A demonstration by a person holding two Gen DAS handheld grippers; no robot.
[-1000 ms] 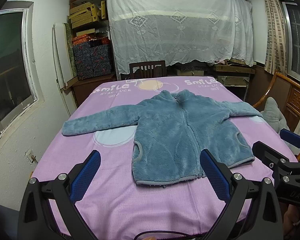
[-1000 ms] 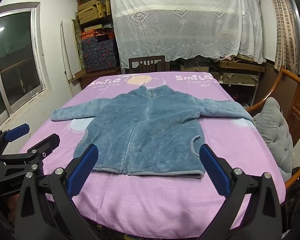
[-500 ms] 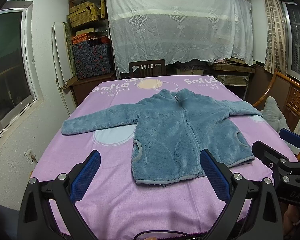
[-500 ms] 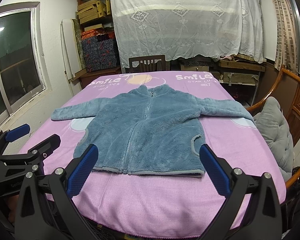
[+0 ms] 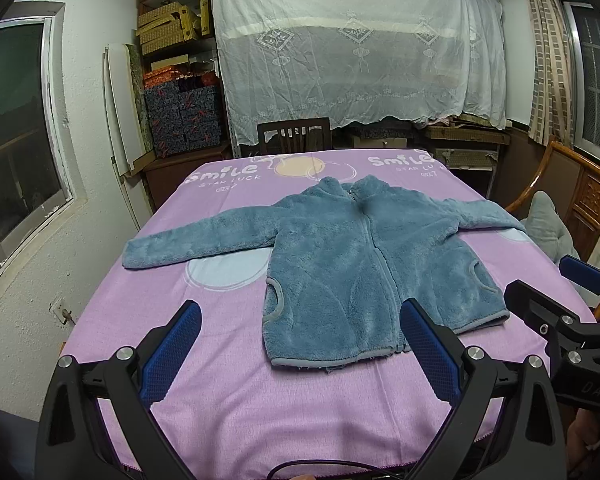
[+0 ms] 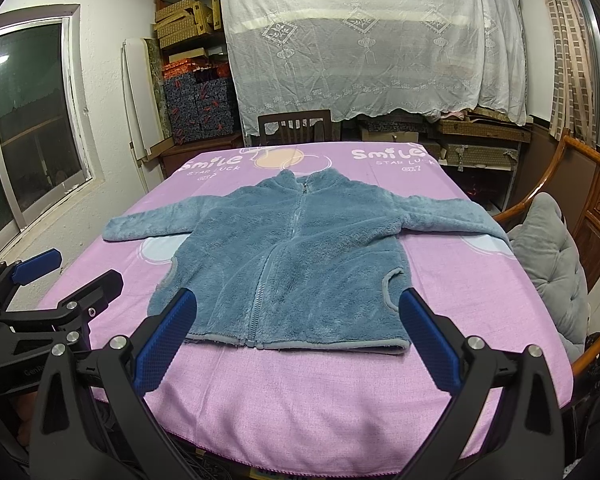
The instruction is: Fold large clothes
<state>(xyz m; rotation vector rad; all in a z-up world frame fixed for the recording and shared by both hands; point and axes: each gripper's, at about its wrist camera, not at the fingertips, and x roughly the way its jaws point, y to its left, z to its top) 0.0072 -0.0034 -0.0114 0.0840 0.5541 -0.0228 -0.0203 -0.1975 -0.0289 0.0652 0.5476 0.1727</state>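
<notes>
A blue fleece zip jacket lies flat and face up on the table's purple cloth, both sleeves spread out sideways; it also shows in the right wrist view. My left gripper is open and empty, held above the near table edge, short of the jacket's hem. My right gripper is open and empty, also near the front edge, just before the hem. The right gripper shows at the right of the left wrist view; the left gripper shows at the left of the right wrist view.
A wooden chair stands at the table's far end. A wooden armchair with a grey cushion is at the right side. A white lace cloth covers shelves behind. Stacked boxes and a window are on the left.
</notes>
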